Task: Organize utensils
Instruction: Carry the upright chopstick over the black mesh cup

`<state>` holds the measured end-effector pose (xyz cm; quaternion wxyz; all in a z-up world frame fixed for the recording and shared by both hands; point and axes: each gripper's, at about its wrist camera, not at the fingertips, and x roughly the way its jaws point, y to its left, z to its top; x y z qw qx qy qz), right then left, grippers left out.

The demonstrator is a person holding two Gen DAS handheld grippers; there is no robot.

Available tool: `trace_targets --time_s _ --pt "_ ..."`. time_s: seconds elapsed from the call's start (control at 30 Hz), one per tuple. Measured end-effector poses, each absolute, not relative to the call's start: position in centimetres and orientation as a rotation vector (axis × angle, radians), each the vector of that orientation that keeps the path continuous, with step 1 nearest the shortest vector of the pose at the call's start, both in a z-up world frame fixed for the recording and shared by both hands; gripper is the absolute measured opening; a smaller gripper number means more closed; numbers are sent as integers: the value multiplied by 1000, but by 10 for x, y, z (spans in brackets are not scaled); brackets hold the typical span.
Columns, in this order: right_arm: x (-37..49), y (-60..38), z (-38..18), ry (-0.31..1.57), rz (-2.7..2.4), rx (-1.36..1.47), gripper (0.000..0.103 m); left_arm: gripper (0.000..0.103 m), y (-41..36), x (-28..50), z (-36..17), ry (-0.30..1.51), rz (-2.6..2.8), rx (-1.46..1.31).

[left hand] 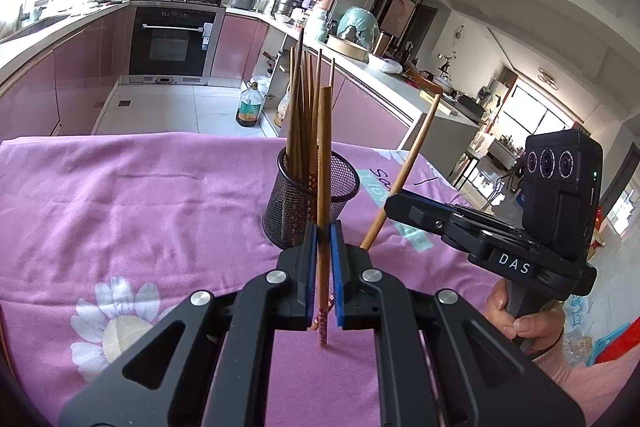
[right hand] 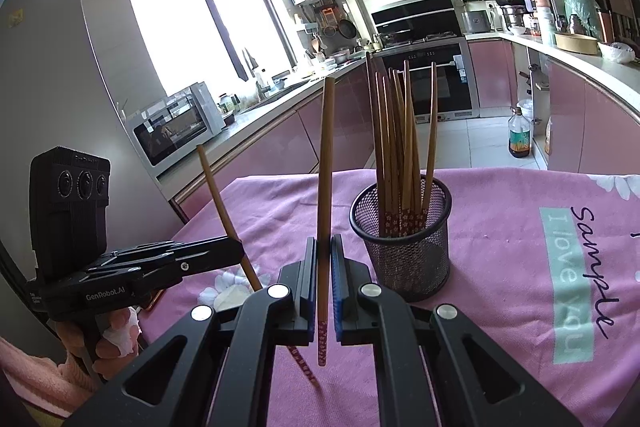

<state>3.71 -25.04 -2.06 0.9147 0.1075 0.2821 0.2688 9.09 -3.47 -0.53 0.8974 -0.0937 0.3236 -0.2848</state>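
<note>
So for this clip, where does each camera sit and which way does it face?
Left wrist: on the left gripper, facing the mesh cup and oven; the right gripper and its hand show at right.
Right wrist: on the right gripper, facing the cup and window; the left gripper and hand show at left.
Shared: cup, pink cloth, each gripper shut on one chopstick.

chopsticks in cup; cup on table
</note>
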Motion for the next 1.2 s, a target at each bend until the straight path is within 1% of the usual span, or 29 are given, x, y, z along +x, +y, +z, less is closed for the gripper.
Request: trace_targets --time_s 1.2 --pt "37 -262 13 482 517 185 5 7 -42 100 36 564 -578 -143"
